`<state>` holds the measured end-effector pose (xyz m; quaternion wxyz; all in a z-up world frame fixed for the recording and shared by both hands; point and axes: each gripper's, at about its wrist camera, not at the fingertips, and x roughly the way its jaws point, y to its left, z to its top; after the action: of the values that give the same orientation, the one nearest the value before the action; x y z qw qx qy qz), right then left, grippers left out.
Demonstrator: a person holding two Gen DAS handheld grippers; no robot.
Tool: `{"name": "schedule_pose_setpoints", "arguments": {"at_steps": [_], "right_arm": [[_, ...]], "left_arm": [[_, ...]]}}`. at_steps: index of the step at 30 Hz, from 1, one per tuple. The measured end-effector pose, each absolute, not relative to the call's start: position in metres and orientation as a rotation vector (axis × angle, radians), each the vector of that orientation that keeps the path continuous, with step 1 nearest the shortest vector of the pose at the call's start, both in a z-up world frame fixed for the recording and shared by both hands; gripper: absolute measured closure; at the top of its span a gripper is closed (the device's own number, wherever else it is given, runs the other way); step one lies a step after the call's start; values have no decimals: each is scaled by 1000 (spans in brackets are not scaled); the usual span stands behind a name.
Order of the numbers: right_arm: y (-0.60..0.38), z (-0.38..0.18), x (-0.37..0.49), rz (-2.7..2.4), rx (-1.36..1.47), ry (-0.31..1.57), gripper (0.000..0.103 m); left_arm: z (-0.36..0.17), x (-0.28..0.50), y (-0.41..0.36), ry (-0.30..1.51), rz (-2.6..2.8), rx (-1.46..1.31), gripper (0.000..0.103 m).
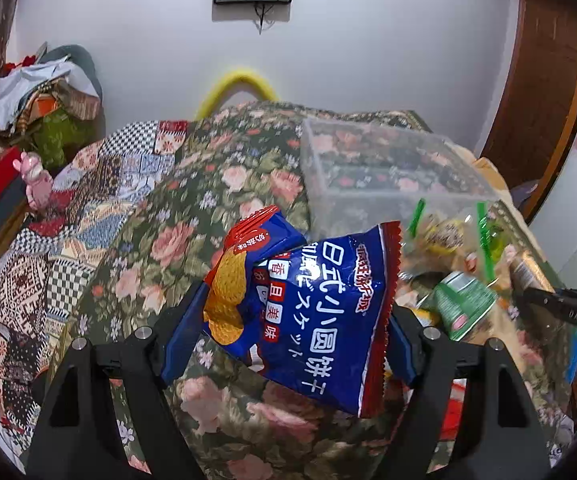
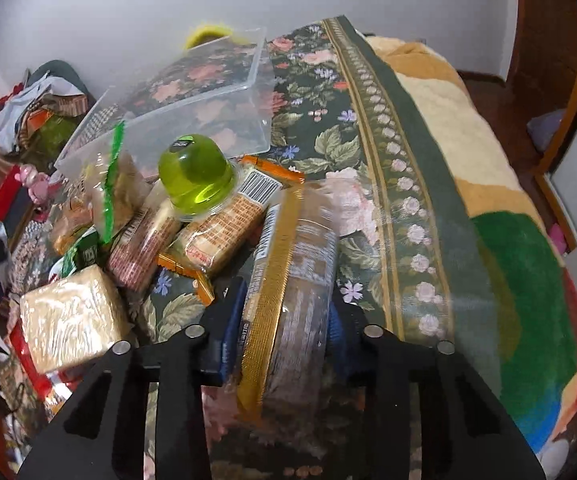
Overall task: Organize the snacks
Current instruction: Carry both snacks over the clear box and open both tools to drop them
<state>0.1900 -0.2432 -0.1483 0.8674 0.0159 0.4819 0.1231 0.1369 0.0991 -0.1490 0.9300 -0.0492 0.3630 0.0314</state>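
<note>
My left gripper (image 1: 288,340) is shut on a blue biscuit bag (image 1: 312,312) and holds it above the floral bedspread. A clear plastic bin (image 1: 384,172) stands just beyond it, to the right. My right gripper (image 2: 284,340) is shut on a clear gold-trimmed cookie pack (image 2: 292,280). Left of it lies a pile of snacks: a green jelly cup (image 2: 194,174), an orange-edged cracker pack (image 2: 224,232), a wrapped beige block (image 2: 68,316). The clear bin (image 2: 192,92) lies behind the pile. The right gripper's finger (image 1: 560,304) shows at the left wrist view's right edge.
A green-label packet (image 1: 464,304) and zip bags (image 1: 448,236) lie right of the blue bag. A patchwork quilt (image 1: 88,216) covers the bed's left. A beige and green blanket (image 2: 488,200) lies on the right. Clothes (image 1: 44,88) are heaped by the wall, a wooden door (image 1: 540,92) stands right.
</note>
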Motion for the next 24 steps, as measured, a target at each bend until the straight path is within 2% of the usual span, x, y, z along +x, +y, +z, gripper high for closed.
{"name": "schedule_pose_setpoints", "arguments": {"at_steps": [15, 24], "right_arm": [[-250, -98, 191, 309, 46, 867, 72], [-225, -63, 215, 384, 41, 742, 72]], "left_arm": [[-96, 163, 57, 645, -5, -65, 24], [-85, 202, 39, 642, -19, -56, 24]]}}
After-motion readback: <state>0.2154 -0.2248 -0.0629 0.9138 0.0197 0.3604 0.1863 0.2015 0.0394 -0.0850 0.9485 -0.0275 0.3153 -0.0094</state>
